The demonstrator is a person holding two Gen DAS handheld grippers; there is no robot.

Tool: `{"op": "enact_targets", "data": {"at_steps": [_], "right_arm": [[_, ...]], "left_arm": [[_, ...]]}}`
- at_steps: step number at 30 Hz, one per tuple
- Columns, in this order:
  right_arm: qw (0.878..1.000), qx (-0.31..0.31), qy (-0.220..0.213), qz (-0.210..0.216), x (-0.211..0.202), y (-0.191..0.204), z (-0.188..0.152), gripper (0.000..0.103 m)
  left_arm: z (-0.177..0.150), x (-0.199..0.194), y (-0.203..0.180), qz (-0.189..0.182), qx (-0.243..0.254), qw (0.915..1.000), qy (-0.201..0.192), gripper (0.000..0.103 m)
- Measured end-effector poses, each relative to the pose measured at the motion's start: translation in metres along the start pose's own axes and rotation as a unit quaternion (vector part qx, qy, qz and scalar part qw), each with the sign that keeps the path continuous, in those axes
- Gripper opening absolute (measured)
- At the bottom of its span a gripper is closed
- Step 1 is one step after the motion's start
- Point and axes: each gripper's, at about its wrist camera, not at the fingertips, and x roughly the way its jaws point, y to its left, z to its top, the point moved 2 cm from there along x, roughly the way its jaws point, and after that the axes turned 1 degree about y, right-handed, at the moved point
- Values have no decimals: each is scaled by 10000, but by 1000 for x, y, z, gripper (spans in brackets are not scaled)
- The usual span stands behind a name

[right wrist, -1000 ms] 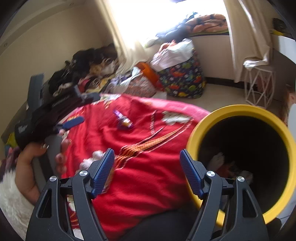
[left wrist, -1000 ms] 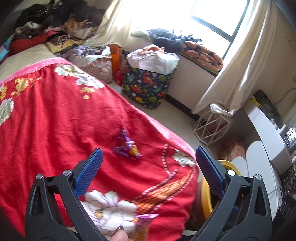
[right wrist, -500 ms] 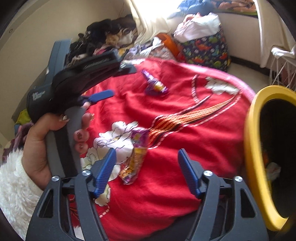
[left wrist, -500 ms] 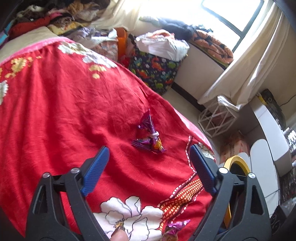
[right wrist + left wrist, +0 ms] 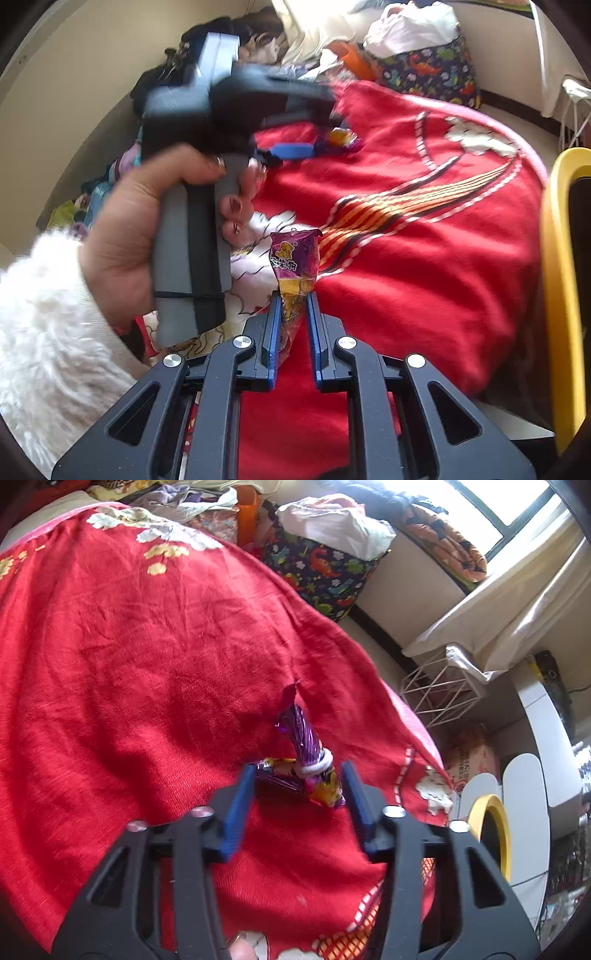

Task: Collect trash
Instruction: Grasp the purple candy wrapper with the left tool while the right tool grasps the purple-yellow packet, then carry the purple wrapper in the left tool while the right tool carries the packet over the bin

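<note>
A crumpled purple and yellow wrapper (image 5: 308, 762) with a white band lies on the red flowered bedspread (image 5: 129, 664). My left gripper (image 5: 299, 779) is open, its blue fingers on either side of the wrapper's lower end. It also shows in the right wrist view (image 5: 338, 142) beside the left gripper's blue finger (image 5: 291, 150). My right gripper (image 5: 293, 301) is shut on a second purple and yellow snack wrapper (image 5: 295, 264) with a dog picture. A yellow-rimmed bin (image 5: 561, 295) stands at the bed's right edge.
The yellow bin (image 5: 493, 834) stands beyond the bed's corner in the left wrist view. A dinosaur-print bag (image 5: 325, 572), a white wire basket (image 5: 439, 690), curtains and white furniture (image 5: 546, 746) line the floor past the bed. Clothes (image 5: 255, 33) are piled at the bed's head.
My left gripper has moved forward and narrowed around the far wrapper. My right gripper has advanced and shut on the near wrapper.
</note>
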Motion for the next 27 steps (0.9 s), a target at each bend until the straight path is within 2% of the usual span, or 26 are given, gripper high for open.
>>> {"op": "enact_targets", "data": {"at_steps": [1,3,15,27], "right_arm": [[10000,8,-82,-47,-6,-3,1,13],[9996,26,-253,-137,-18,-9,3,13],[9897,541,-1232,-489,-92,-61,20,13],[9738,1075,-1823,-832,-146,-112,13,13]], "left_arm": [[-1,1,0,-49,-39,10000,11,20],[-4,-2,-4,-84,7,10000,-14,13],[-36,-43,-67,-251,1003,9938,-413,12],[-65,-64,-140,-558,1755,9812,-580,12]]}}
